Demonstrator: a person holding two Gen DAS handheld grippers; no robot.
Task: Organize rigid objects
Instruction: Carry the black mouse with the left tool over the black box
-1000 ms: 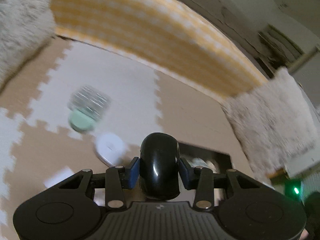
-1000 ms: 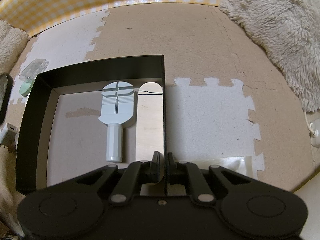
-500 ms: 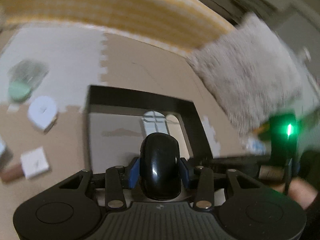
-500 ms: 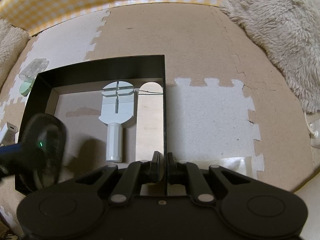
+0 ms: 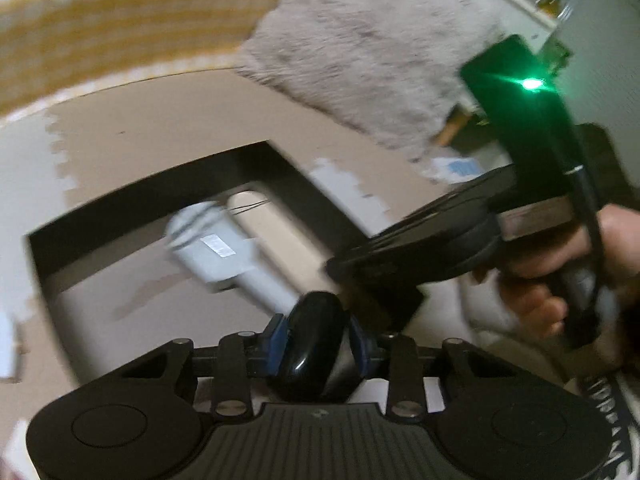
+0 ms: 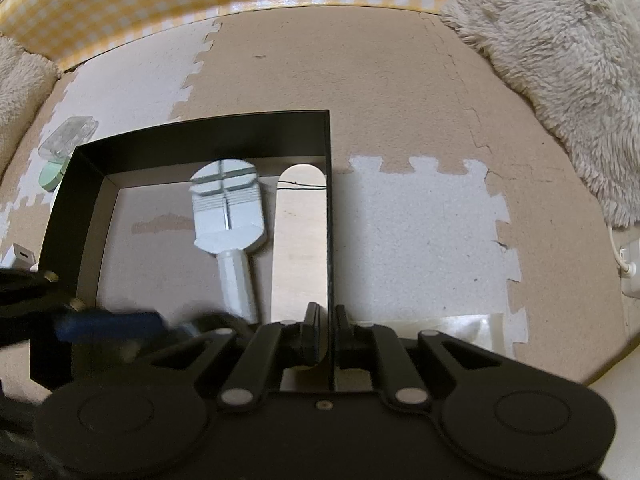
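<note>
My left gripper (image 5: 316, 344) is shut on a glossy black oval object (image 5: 312, 352) and holds it low over the near part of a shallow black box (image 5: 132, 204). The box holds a pale grey tool with a handle (image 6: 228, 216) and a flat wooden stick (image 6: 298, 240). My right gripper (image 6: 329, 334) is shut on the box's right wall (image 6: 329, 216). The left gripper's blue pad (image 6: 108, 326) shows blurred at the box's near left in the right wrist view. The right gripper body (image 5: 440, 248) shows in the left wrist view.
A clear case on a green disc (image 6: 64, 148) and a small white block (image 6: 20, 256) lie left of the box. The floor is beige and white puzzle mat (image 6: 420, 220). A fluffy rug (image 6: 560, 40) lies at the right, a yellow checked cloth (image 6: 160, 4) behind.
My left gripper has swung right and down with the black object, from over the loose items to inside the box's near end. The right gripper and box have stayed still.
</note>
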